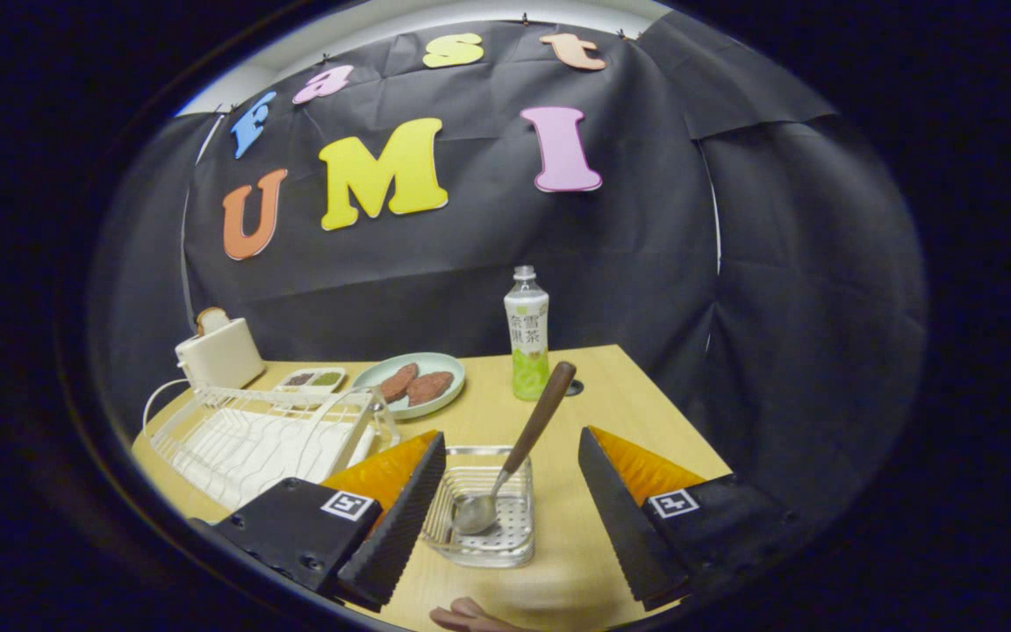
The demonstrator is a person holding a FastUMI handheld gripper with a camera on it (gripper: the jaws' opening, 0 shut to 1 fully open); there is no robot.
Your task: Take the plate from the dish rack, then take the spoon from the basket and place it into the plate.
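A clear plastic basket (pixel 505 546) stands on the wooden table, low between my fingers. A spoon (pixel 476 513) lies in it with its bowl down, and its brown handle leans up and to the right over the basket's far rim. My gripper (pixel 512 434) is open, one finger on each side of the basket, touching nothing. To the left stands a white wire dish rack (pixel 242 439); I see no plate standing in it. Beyond the rack a pale green plate (pixel 448 367) sits on the table holding two reddish-brown food pieces.
A green tea bottle (pixel 527 338) stands upright behind the spoon handle. A cream toaster (pixel 220 353) with a slice in it is at the back left, with a small white sauce tray (pixel 312 379) beside it. A person's fingertips (pixel 470 617) show below the basket.
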